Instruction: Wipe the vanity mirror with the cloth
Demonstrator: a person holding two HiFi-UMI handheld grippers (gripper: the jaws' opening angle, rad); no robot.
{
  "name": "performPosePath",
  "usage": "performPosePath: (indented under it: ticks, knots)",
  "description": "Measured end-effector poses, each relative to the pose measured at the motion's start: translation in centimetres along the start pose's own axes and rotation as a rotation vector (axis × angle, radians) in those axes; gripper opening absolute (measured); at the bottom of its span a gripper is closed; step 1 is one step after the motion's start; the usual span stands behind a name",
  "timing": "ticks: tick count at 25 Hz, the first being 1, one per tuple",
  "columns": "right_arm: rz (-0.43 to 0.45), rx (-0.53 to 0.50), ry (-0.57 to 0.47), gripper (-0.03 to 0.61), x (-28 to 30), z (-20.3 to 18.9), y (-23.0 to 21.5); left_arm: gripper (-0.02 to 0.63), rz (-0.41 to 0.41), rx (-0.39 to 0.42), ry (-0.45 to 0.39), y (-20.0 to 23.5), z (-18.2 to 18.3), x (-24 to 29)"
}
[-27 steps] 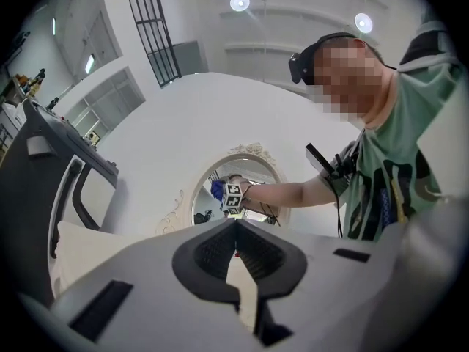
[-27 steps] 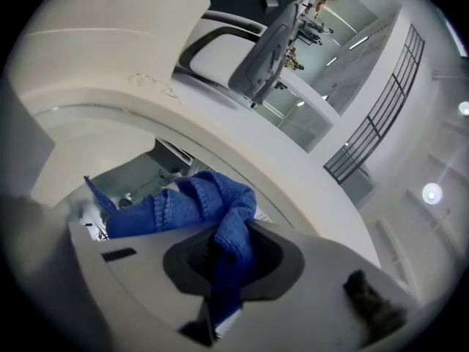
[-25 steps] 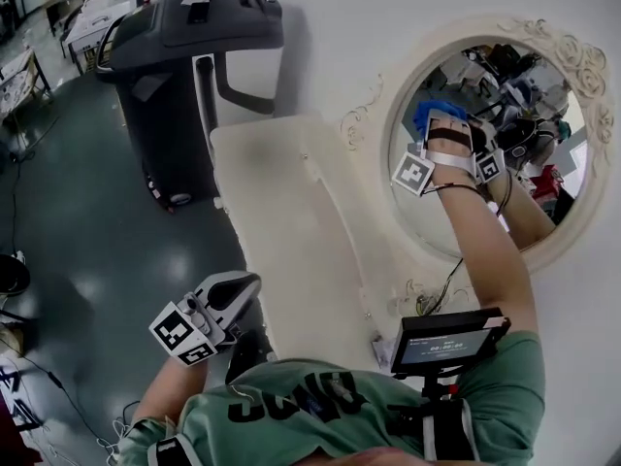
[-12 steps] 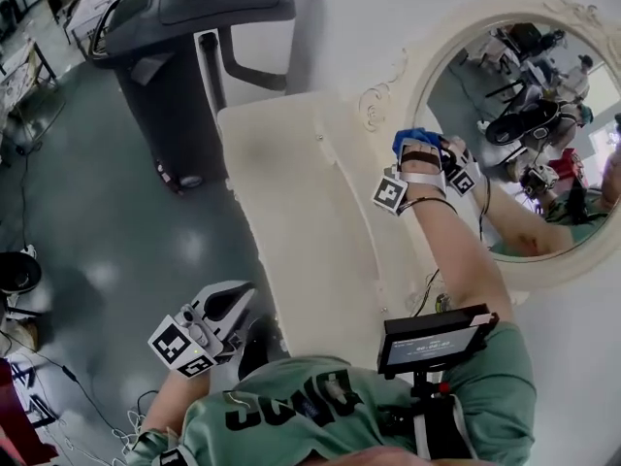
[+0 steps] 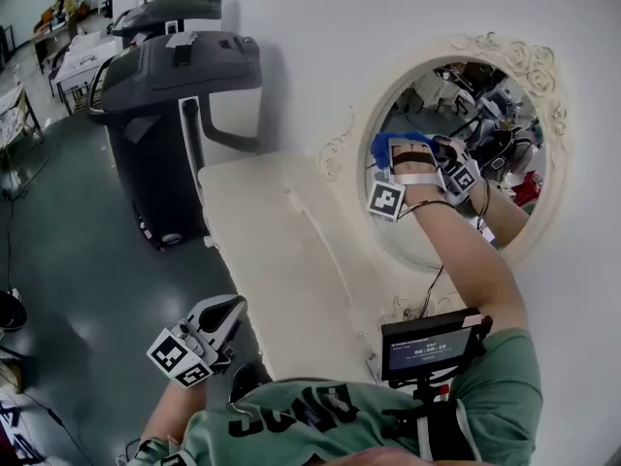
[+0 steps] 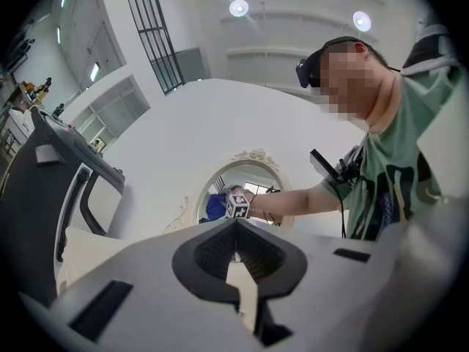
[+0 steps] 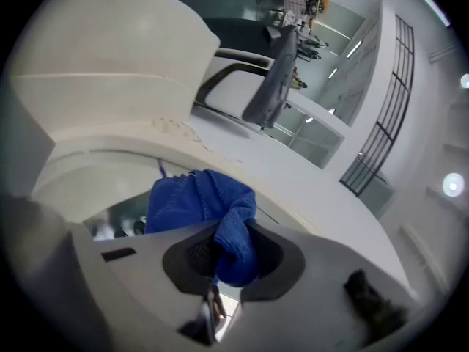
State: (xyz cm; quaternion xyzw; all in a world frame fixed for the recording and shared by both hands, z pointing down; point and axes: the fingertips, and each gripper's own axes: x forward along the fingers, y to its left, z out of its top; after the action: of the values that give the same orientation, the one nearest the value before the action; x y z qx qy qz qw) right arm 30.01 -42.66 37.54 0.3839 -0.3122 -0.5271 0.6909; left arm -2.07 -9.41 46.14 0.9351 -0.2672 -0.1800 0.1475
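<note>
Since half a second ago the right gripper [image 5: 415, 159] has come off the mirror's left rim and onto the glass, and the whole mirror [image 5: 456, 226] is now sitting higher, in the upper right of the head view. The gripper is clamping the blue cloth [image 5: 390, 145]. In the right gripper view a fold of it is hanging down between the closed-in jaws, and the rest is bunching up ahead of them against the pale surface. In the head view the cloth is lying at the gripper's tip, pressing on the left part of the glass, just inside the ornate cream frame [image 5: 506, 54].

The left gripper [image 5: 219, 316] is hanging low at the lower left of the head view, well apart from the mirror and beside the near edge of the cream vanity top [image 5: 262, 241]. Its jaws are meeting with nothing between them. A dark treadmill [image 5: 175, 66] is standing in the upper left, behind the vanity.
</note>
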Motion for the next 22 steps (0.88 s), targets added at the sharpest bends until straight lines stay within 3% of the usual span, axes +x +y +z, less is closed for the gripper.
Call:
performPosePath:
  ticks: [3,6,9,13,17,20,22]
  knots:
    - [-0.061,0.065,0.060,0.044,-1.4,-6.6,-8.0,0.011,-0.024,0.015,-0.026,-1.1,0.8,0.6]
    - [-0.193,0.048,0.146,0.044,-3.3,-12.7,-15.5,0.011,-0.043,0.032,-0.055,-2.0,1.6,1.1]
    - [-0.288,0.030,0.179,0.044,-4.8,-15.7,-19.7,0.011,-0.048,0.042,-0.071,-2.4,2.3,1.0]
    - [-0.365,0.001,0.222,0.044,-5.3,-17.7,-22.4,0.011,-0.051,0.050,-0.082,-2.3,2.8,0.9]
    - [-0.318,-0.242,0.463,0.044,-5.8,-21.3,-22.3,0.011,-0.061,0.047,-0.081,-2.4,2.8,1.1]
    - [-0.315,-0.243,0.484,0.043,-5.0,-21.9,-21.8,0.011,-0.067,0.043,-0.077,-2.3,2.7,1.3]
    - [-0.347,-0.157,0.422,0.043,-4.4,-21.1,-21.9,0.011,-0.061,0.042,-0.075,-2.0,2.5,1.3]
